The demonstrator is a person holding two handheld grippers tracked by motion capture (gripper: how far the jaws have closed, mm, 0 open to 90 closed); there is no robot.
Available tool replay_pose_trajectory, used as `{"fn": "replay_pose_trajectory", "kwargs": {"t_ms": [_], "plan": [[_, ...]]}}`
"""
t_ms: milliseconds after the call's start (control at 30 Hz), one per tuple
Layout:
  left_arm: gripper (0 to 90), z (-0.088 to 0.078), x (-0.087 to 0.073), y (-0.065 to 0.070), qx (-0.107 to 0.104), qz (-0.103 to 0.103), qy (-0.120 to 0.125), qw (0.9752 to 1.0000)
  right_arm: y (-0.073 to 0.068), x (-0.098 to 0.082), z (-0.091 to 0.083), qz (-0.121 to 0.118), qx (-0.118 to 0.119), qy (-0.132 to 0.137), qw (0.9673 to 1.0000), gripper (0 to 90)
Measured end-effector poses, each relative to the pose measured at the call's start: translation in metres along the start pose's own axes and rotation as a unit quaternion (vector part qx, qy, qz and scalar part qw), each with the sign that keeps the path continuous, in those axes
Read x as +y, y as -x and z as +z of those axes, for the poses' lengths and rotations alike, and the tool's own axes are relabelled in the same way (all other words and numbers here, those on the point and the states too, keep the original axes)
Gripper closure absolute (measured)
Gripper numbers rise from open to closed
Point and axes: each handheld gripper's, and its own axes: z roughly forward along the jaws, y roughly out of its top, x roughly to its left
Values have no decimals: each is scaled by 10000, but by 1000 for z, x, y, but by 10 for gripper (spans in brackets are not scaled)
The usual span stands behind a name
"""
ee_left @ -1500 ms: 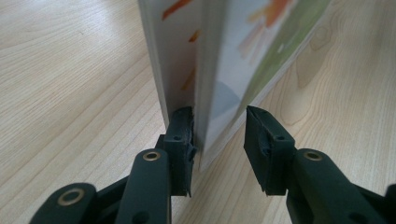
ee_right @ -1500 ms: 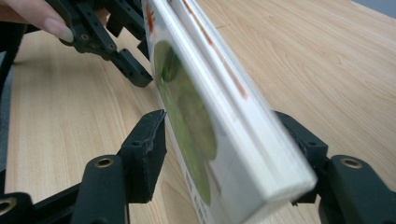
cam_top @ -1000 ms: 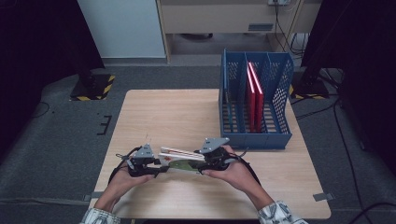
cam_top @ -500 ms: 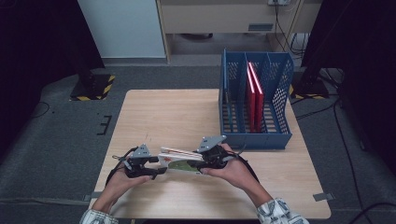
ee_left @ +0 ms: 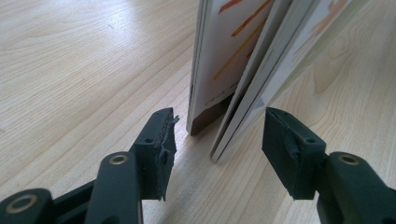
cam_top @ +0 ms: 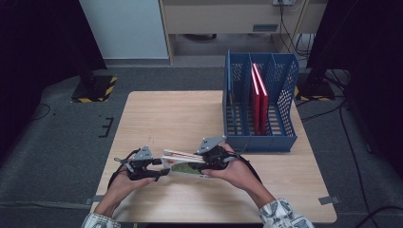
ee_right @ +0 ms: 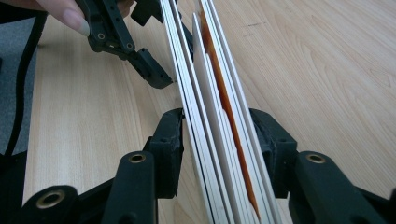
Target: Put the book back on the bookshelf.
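Your right gripper [ee_right: 215, 140] has its pads pressed on both faces of the stack of thin books [ee_right: 210, 107], clamped on its end, so the stack stands on edge on the wooden table [cam_top: 166, 114], near the front edge between your two hands. Your left gripper [ee_left: 215, 149] is not gripping: its jaws have just been closing a bit but stand apart, the stack's other end between them, no pad touching. In the left gripper view the booklets fan apart there, one brown-spined cover upright and the others leaning off to the side. That's the risk: if you close the left jaws now you may catch only part of the fan and leave a booklet outside, or crease a splayed cover. With one end held, a lift could let the loose end sag and a booklet slide out. Square the stack first. Farther off, the blue file rack [cam_top: 260, 137] sits at the table's right with two red books [cam_top: 259, 95] in a middle slot; tilted books could snag a divider going in.
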Motion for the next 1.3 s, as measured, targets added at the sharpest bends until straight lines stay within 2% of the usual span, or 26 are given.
{"fn": "replay_pose_trajectory", "kwargs": {"t_ms": [333, 567, 800, 933, 1100, 1200, 1300], "plan": [[434, -1, 1, -1, 18, -10, 36, 10000, 2, 0, 1, 6, 58, -64, 10000, 661], [432, -1, 1, -1, 25, -25, 40, 10000, 2, 1, 2, 23, 39, -121, 9999, 682], [418, -3, 0, -3, 88, -70, 83, 9999, 2, 2, 2, 20, 72, -129, 9999, 733], [406, -5, -1, -5, 156, -118, 110, 9997, 2, 2, 1, 15, 6, -143, 9999, 761], [361, -7, -2, -9, 311, -235, 113, 9992, 3, 2, 0, 166, -38, -126, 9998, 764], [300, -6, -2, -10, 396, -247, 59, 9989, 5, 3, -2, 253, -156, -97, 9995, 764], [227, -4, -3, -11, 597, -299, -36, 9978, 7, 2, -6, 304, -202, -54, 9993, 765]]}}
